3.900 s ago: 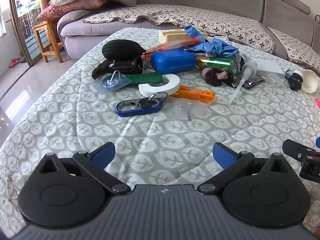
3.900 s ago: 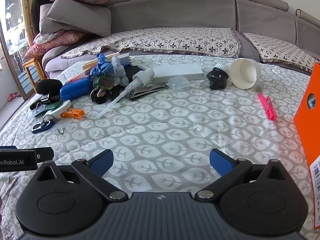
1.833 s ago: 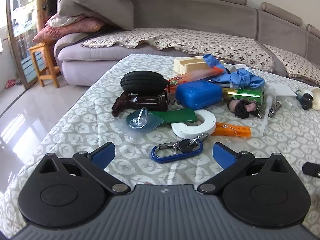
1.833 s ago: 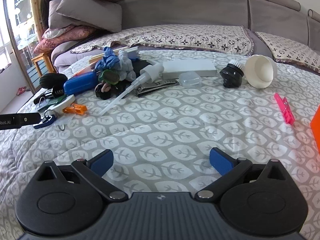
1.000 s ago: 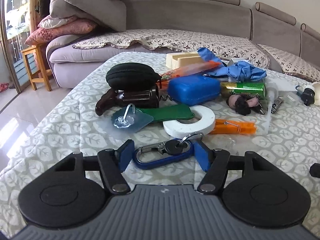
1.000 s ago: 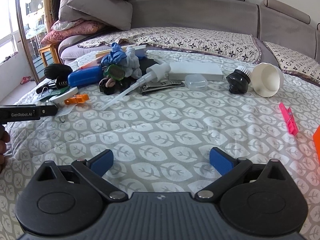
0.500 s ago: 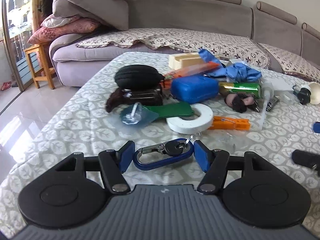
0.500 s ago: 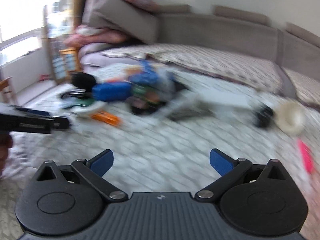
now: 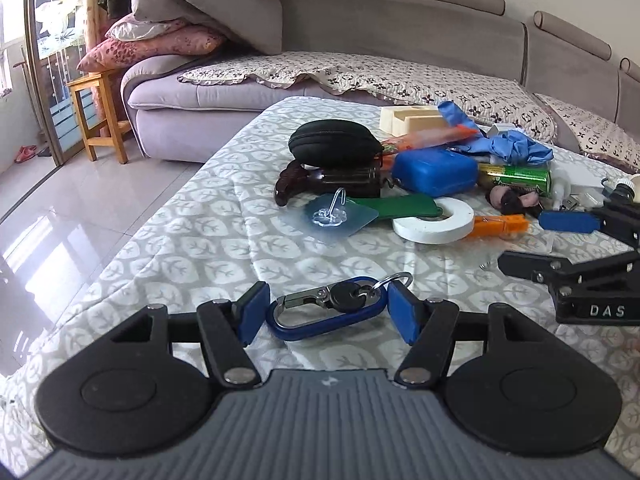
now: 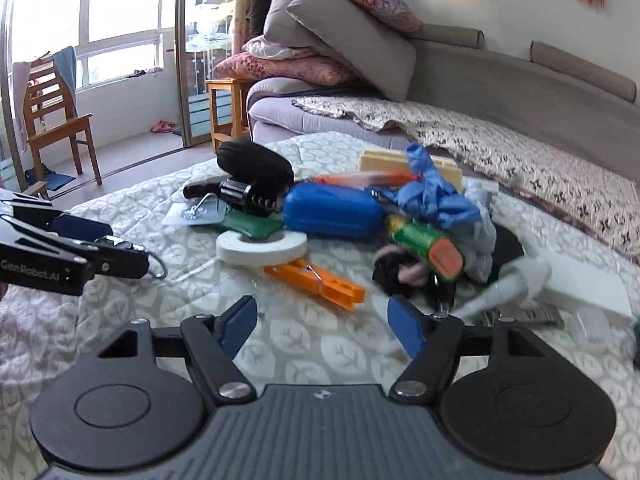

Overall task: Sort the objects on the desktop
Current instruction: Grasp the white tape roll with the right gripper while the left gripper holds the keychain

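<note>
My left gripper [image 9: 324, 312] is shut on a blue carabiner keychain [image 9: 328, 310] with a black key and a metal ring, held just above the leaf-patterned quilt [image 9: 192, 240]. In the right wrist view the left gripper [image 10: 100, 254] shows at the left with the key ring hanging from it. My right gripper [image 10: 320, 320] is open and empty, low over the quilt, pointing at an orange clothespin [image 10: 316, 276]. The right gripper also shows in the left wrist view [image 9: 560, 244] at the right.
A pile lies beyond: white tape roll [image 9: 434, 220], green flat tool [image 9: 400, 204], clear hook pad [image 9: 340, 216], blue box [image 9: 436, 170], black pouch [image 9: 334, 144], green can [image 9: 516, 176], blue gloves [image 9: 516, 146], pump nozzle [image 10: 504, 284]. A sofa [image 9: 360, 48] stands behind.
My left gripper has lifted the keychain back away from the pile. My right gripper has swung left and forward toward the pile, now close to the orange clothespin, its fingers closer together.
</note>
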`<state>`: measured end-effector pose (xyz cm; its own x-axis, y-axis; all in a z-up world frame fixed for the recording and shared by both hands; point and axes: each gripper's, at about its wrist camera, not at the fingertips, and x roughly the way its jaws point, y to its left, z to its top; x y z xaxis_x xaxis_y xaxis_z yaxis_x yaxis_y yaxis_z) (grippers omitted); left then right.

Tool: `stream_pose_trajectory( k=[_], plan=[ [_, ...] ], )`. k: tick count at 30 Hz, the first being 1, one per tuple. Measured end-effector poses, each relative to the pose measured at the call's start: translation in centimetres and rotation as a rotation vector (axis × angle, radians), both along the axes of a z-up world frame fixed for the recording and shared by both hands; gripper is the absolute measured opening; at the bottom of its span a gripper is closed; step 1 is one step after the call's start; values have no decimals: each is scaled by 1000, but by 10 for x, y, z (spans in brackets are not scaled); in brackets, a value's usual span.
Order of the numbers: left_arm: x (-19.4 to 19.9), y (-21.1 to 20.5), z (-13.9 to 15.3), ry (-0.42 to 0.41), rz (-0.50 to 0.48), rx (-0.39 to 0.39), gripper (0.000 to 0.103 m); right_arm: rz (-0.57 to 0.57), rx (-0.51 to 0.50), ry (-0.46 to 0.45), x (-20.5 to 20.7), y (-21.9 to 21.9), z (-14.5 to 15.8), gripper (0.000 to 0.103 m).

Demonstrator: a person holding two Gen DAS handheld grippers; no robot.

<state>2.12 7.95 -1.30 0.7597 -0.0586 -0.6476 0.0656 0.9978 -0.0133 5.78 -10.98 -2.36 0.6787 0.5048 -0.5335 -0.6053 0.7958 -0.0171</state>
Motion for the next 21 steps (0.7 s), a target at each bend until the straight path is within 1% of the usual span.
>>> stream_pose_trajectory(
  k=[4, 5, 6, 7, 8, 9, 10, 12, 13, 15, 16, 18, 19, 20, 21],
  plan=[
    [0, 1, 1, -1, -4, -9, 64, 42, 2, -45, -6, 1, 9, 71],
    [0, 1, 1, -3, -5, -10, 64, 68, 29, -28, -7, -1, 12, 72],
    [0, 1, 1, -4, -4, -12, 64, 114, 64, -3, -9, -5, 15, 70],
    [1, 1, 1, -3, -3, -14, 64, 132, 72, -2, -11, -7, 17, 73],
    [1, 1, 0, -1, -3, -15, 64, 99, 60, -28, -14, -8, 18, 84],
    [2, 1, 0, 2, -3, -16, 64, 58, 49, -50, -13, -9, 17, 89],
    [3, 0, 0, 3, -4, -18, 64, 33, 49, -54, -9, -9, 16, 90],
    [2, -2, 2, -2, -11, -20, 64, 30, 59, -5, 3, -8, 12, 82],
    [1, -2, 2, -5, -14, -20, 64, 30, 57, 15, 7, -5, 9, 77],
    [1, -1, 2, -4, -13, -19, 64, 45, 81, 38, 5, -3, 8, 77],
    [1, 1, 1, -3, -9, -19, 64, 67, 91, 22, 0, 0, 11, 77],
    [3, 4, 2, 0, 3, -24, 64, 99, 73, -60, -13, 10, 18, 77],
    [3, 5, 2, 1, 8, -29, 64, 104, 56, -86, -14, 18, 20, 85],
    [3, 5, 3, 1, 10, -32, 64, 106, 51, -75, -10, 24, 20, 93],
    [3, 6, 3, -1, 29, -23, 64, 106, 56, -51, -3, 28, 19, 92]
  ],
)
